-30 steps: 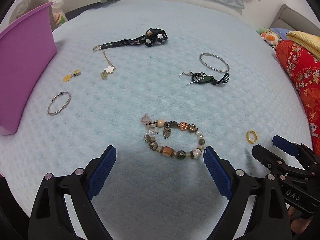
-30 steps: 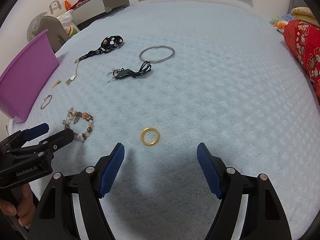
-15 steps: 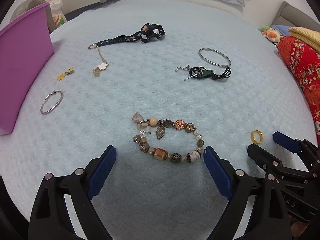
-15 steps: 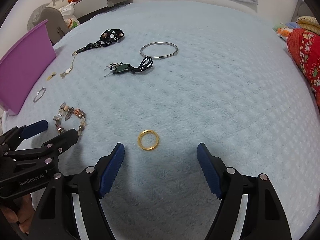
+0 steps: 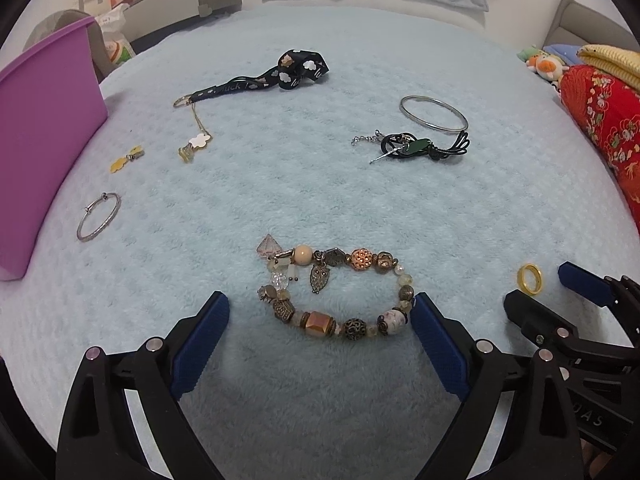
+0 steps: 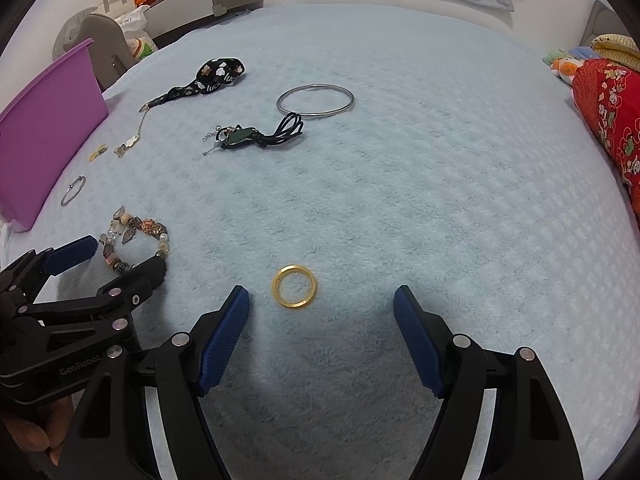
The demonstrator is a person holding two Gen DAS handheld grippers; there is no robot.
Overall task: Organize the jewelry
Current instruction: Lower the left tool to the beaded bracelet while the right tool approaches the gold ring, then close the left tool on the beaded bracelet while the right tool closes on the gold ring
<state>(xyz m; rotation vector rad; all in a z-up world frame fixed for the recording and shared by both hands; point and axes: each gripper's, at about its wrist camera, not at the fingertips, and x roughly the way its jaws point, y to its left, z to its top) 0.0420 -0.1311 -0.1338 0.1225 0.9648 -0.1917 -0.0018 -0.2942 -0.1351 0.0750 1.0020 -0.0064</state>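
Near the bed's front edge, both hand-held grippers (image 5: pixel 320 328) (image 6: pixel 320 320) hover wide and empty, the left over the bracelet (image 5: pixel 334 290), the right over the ring (image 6: pixel 294 286); next, each must probably lower and close.

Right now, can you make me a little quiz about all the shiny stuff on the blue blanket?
1. True or false: the gold ring is already gripped by the right gripper.
2. Which piece lies in front of the left gripper? A) beaded bracelet B) black ribbon strap C) big silver bangle
3. What colour is the bin at the blanket's left edge?

Key
1. False: both grippers are open and the ring lies free on the blanket.
2. A
3. Purple
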